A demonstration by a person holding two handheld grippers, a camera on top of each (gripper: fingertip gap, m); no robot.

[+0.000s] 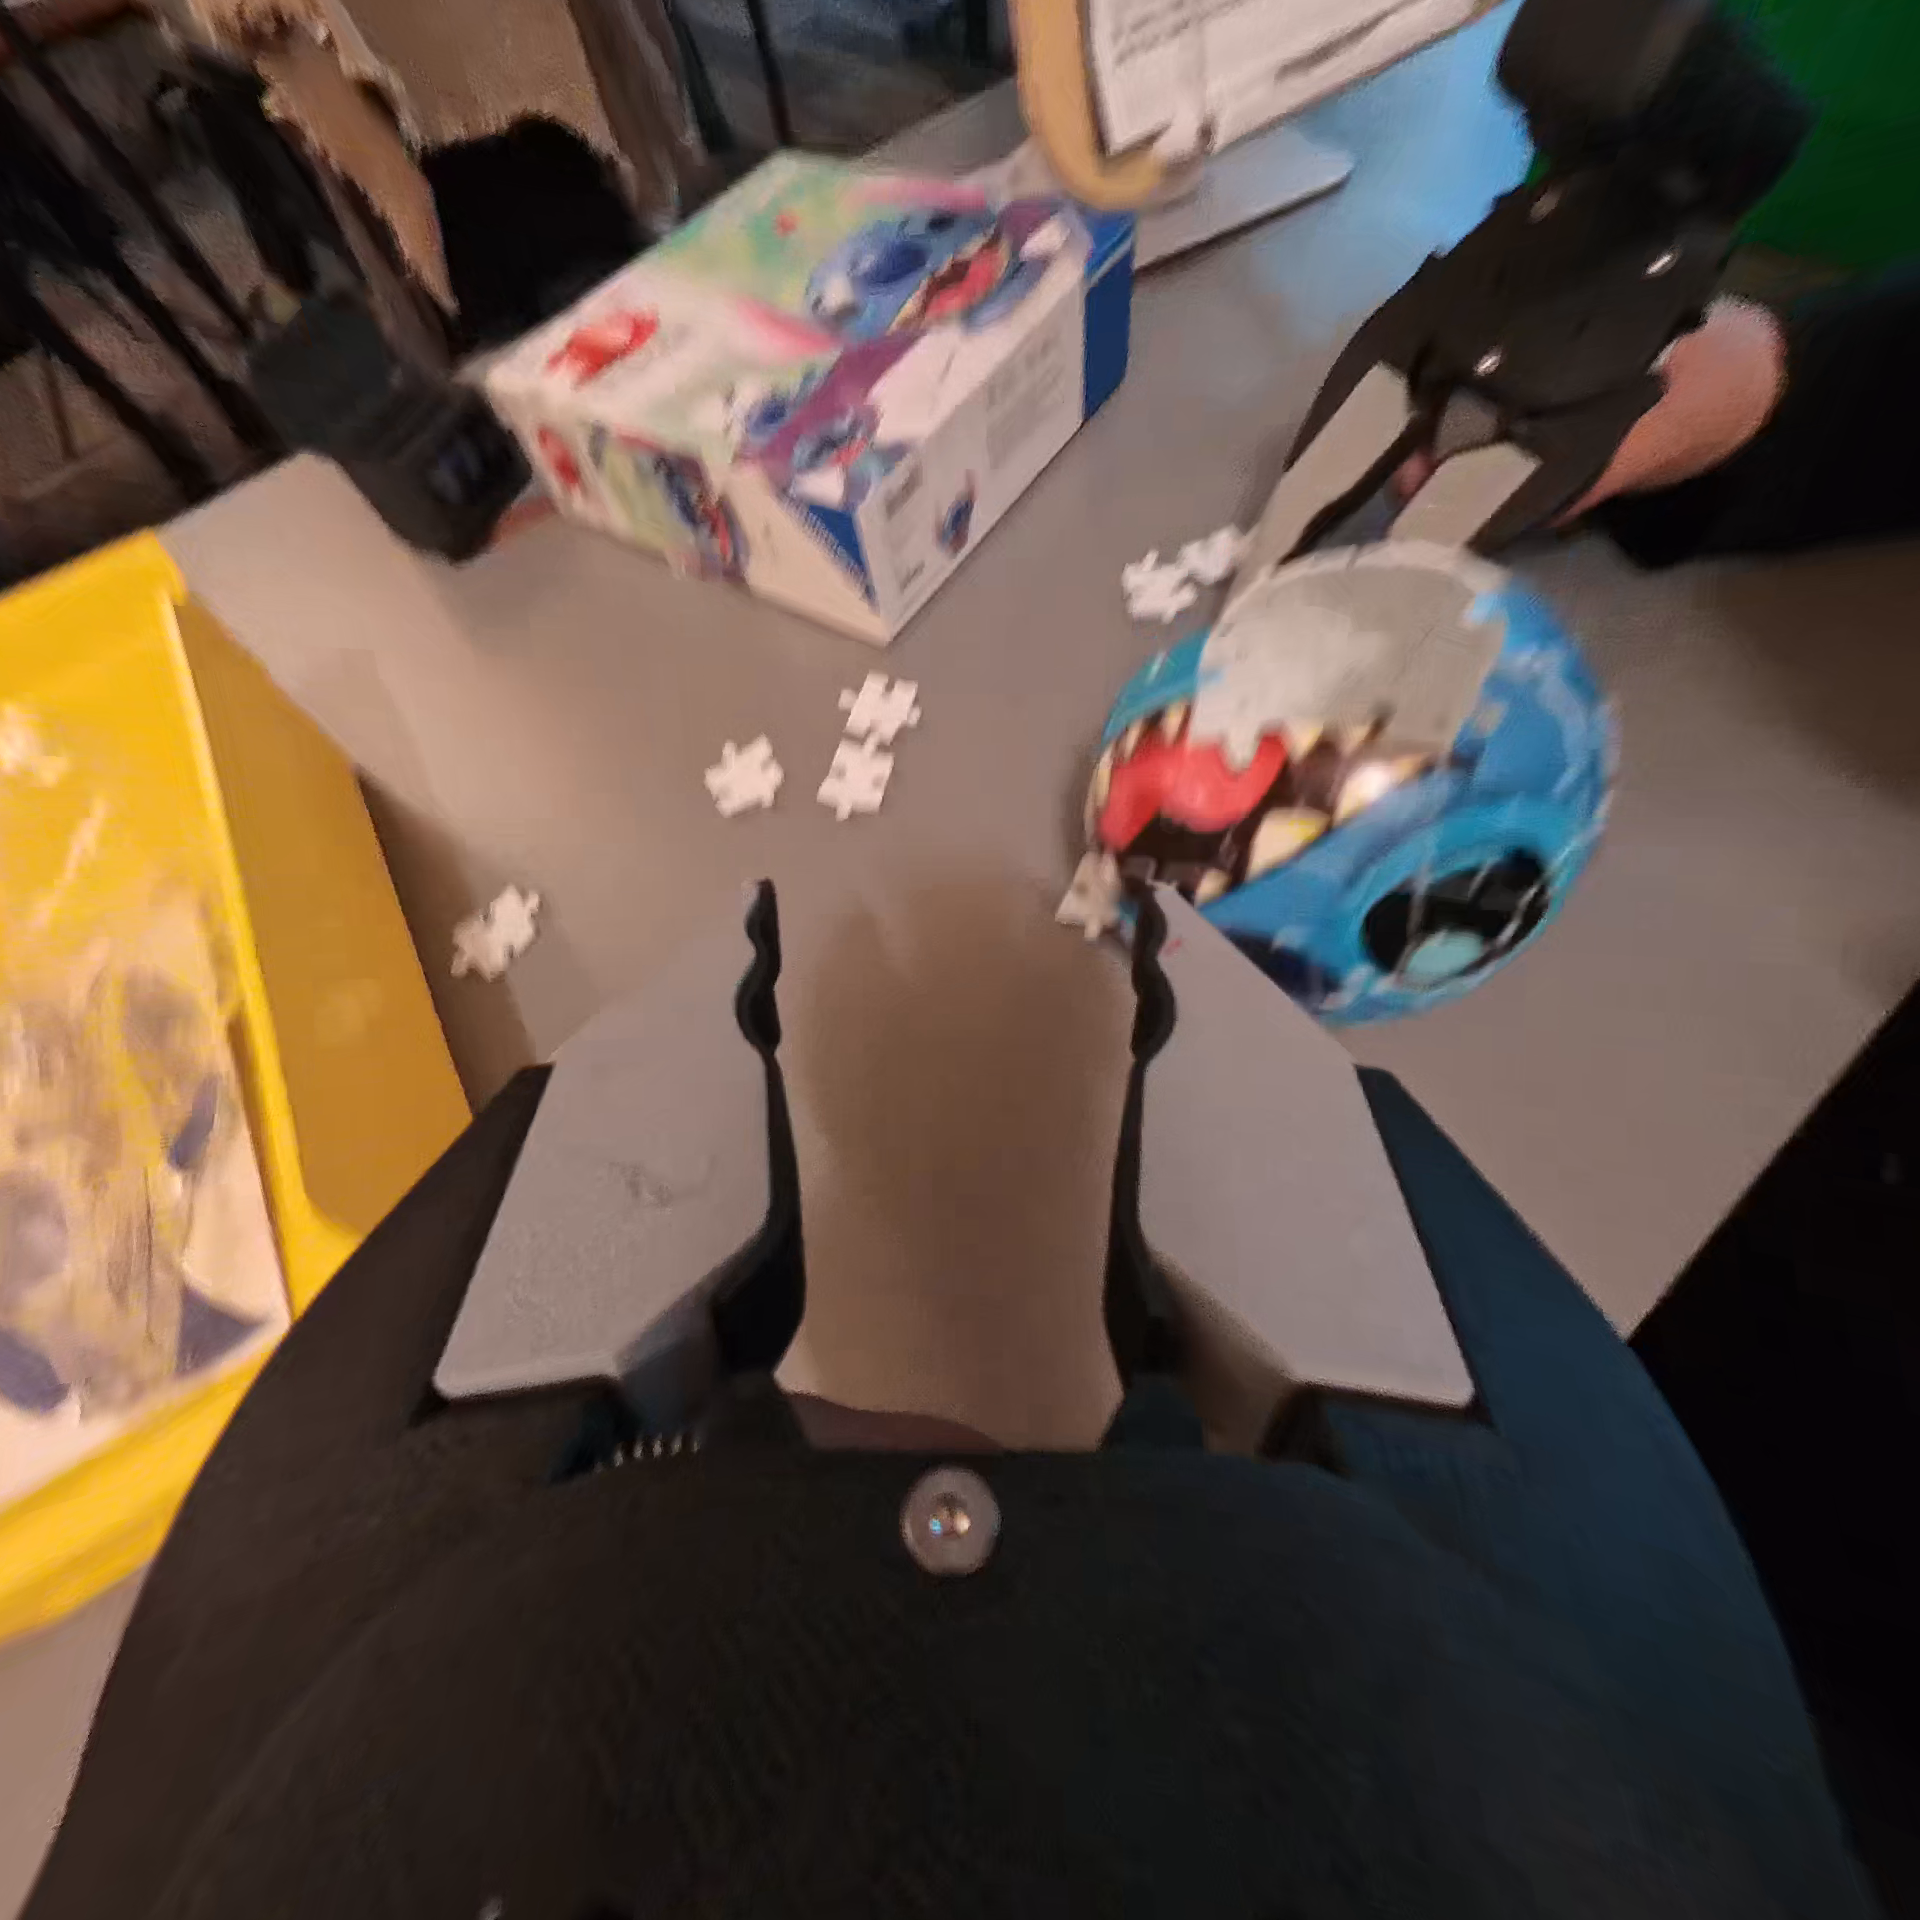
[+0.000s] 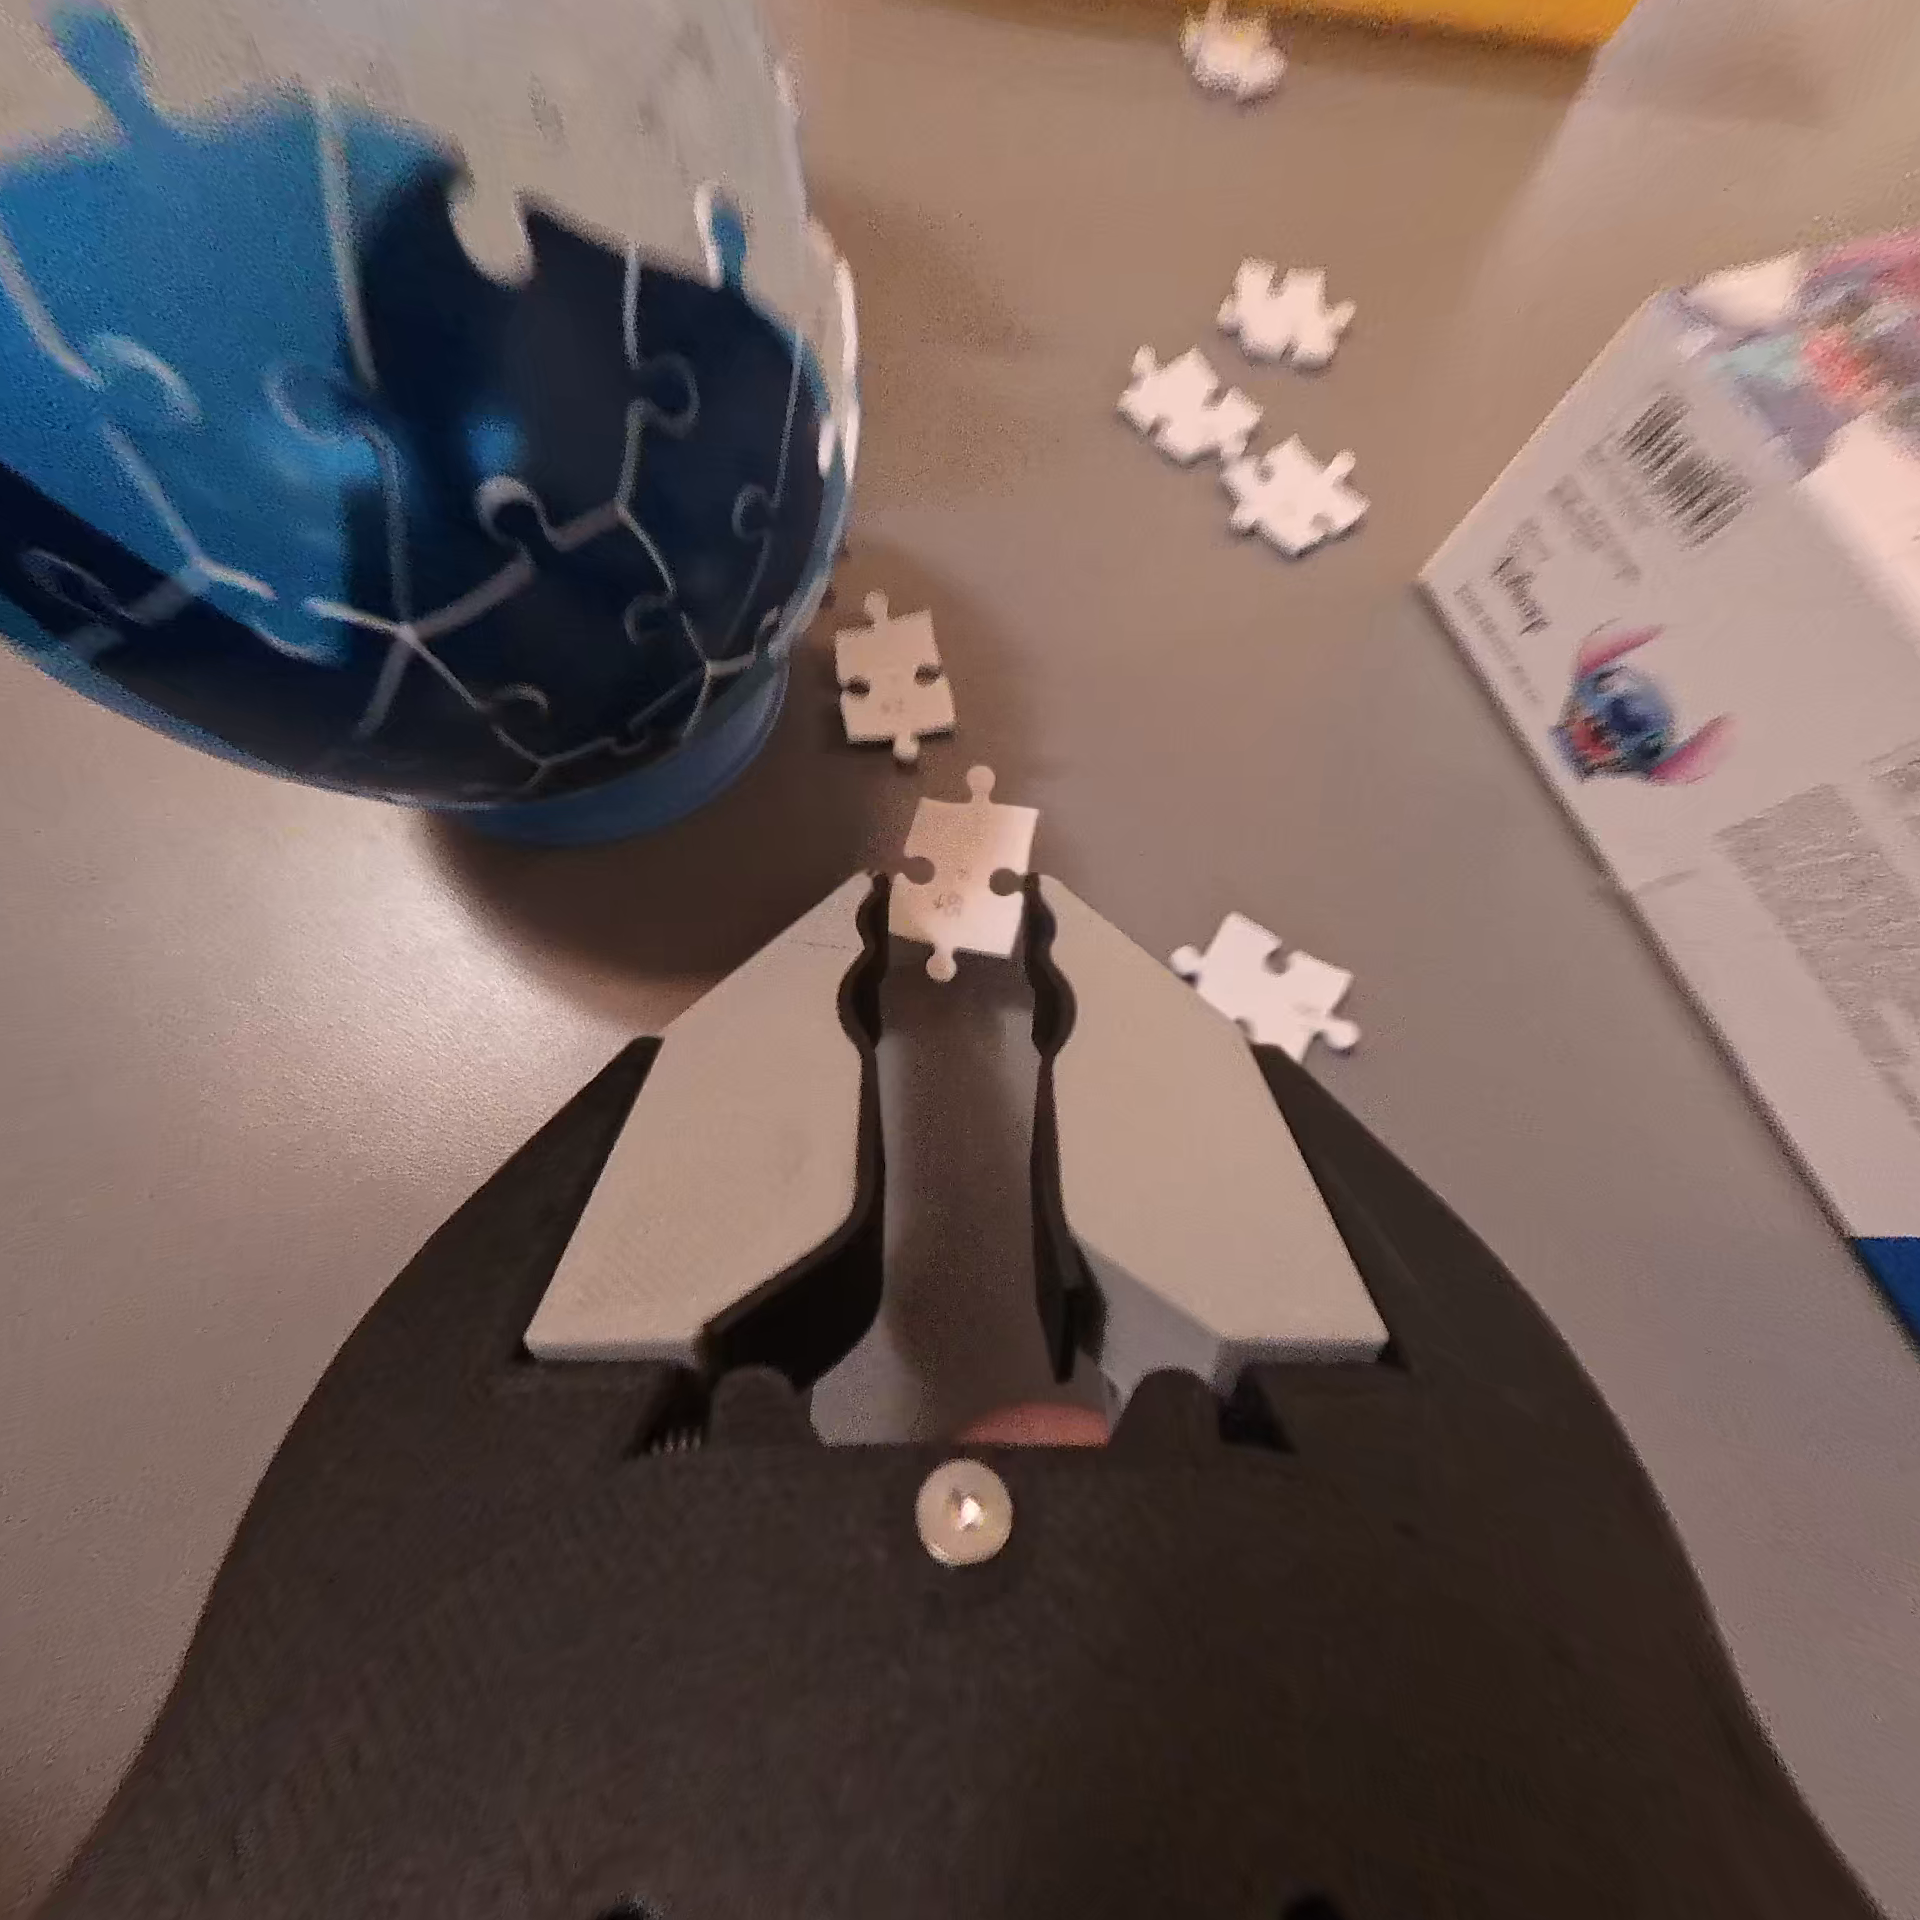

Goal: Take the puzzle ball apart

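The blue puzzle ball (image 1: 1403, 810) stands on the grey table (image 1: 623, 644), with part of its top shell gone. In the right wrist view it fills the upper left (image 2: 364, 468) on a blue ring stand (image 2: 644, 800). My left gripper (image 1: 956, 914) is open and empty, and its right fingertip is close to the ball's lower left edge. My right gripper (image 2: 956, 883) is shut on a white puzzle piece (image 2: 966, 883) held between its fingertips, to the right of the ball. It also shows behind the ball in the left wrist view (image 1: 1397, 540).
Several white loose pieces (image 1: 743, 774) (image 2: 1184, 400) lie on the table. The puzzle box (image 1: 831, 416) (image 2: 1714, 727) sits behind them. A yellow bin (image 1: 260, 831) holding a plastic bag is at the left. A black object (image 1: 395, 416) is beside the box. The table edge (image 1: 1766, 1174) runs at the right. Spacing between my two grippers at the tips: around 20 centimeters.
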